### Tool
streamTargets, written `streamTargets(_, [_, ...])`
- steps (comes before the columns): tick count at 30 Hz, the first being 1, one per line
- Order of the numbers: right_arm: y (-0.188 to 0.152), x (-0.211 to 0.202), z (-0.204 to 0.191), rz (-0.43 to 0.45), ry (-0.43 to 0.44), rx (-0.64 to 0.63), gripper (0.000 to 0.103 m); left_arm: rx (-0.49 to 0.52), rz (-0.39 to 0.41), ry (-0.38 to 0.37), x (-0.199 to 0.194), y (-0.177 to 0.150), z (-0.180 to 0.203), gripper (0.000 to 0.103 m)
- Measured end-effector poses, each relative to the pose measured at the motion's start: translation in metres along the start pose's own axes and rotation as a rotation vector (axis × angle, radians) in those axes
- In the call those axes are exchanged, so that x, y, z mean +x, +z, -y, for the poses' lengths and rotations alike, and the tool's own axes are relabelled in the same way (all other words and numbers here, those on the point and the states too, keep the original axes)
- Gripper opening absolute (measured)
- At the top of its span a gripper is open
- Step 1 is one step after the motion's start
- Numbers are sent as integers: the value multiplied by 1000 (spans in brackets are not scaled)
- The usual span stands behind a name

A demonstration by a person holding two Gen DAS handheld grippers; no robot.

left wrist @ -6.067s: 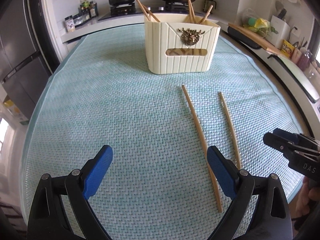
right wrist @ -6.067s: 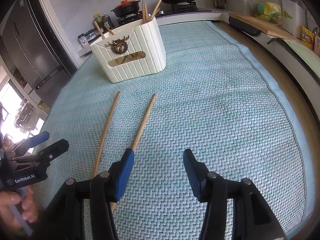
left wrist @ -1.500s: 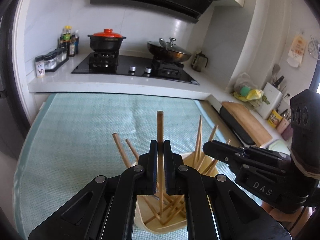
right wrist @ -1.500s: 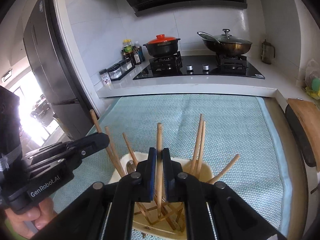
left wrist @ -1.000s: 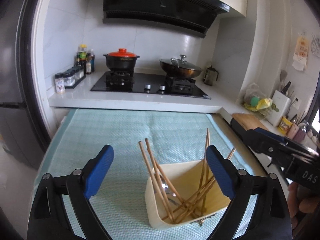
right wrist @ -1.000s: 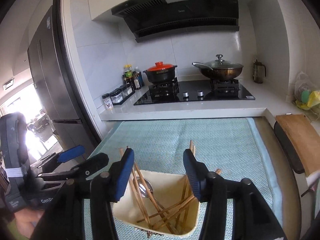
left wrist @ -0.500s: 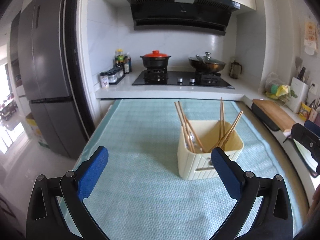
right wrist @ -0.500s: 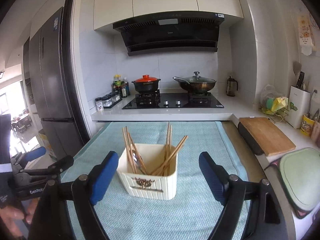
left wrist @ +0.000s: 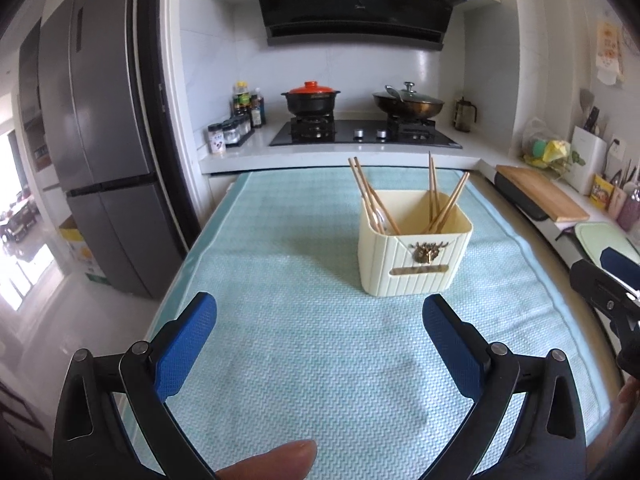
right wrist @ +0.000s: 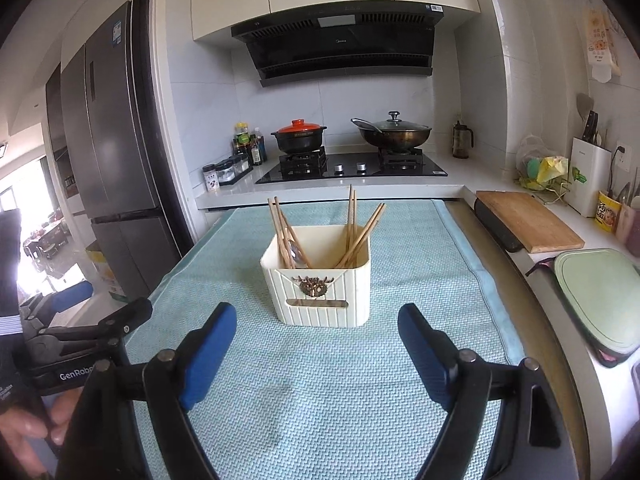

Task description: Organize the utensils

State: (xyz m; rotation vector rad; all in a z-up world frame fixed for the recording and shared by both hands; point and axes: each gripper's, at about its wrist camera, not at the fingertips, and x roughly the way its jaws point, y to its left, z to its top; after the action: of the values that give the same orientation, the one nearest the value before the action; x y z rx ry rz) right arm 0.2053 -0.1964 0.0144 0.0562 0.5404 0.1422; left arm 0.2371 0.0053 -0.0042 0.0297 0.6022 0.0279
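A cream ribbed utensil holder (left wrist: 414, 258) with a brass emblem stands on the teal mat (left wrist: 300, 360); it also shows in the right wrist view (right wrist: 320, 292). Several wooden chopsticks (left wrist: 370, 200) lean inside it, also seen from the right (right wrist: 354, 232). My left gripper (left wrist: 320, 344) is open and empty, held back from the holder. My right gripper (right wrist: 316, 350) is open and empty, also short of the holder. The right gripper shows at the right edge of the left wrist view (left wrist: 608, 292). The left gripper shows at the left of the right wrist view (right wrist: 84, 332).
A stove with a red-lidded pot (left wrist: 312, 98) and a wok (left wrist: 408, 104) is behind the mat. A fridge (left wrist: 104, 160) stands at the left. A wooden cutting board (right wrist: 524, 220) and a green board (right wrist: 596, 296) lie on the right counter.
Both grippers have let go of their chopsticks into the holder, opened, and drawn back and away from it. No chopsticks lie on the mat now.
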Motion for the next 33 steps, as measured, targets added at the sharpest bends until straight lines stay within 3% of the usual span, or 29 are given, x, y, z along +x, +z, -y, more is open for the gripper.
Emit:
streamTargets(9, [2, -22, -9, 20, -16, -33, 85, -8, 15, -40, -27, 2, 6, 103])
streamTargets(33, [1, -39, -15, 18, -29, -63, 85, 13, 28, -20, -48, 2, 12, 103])
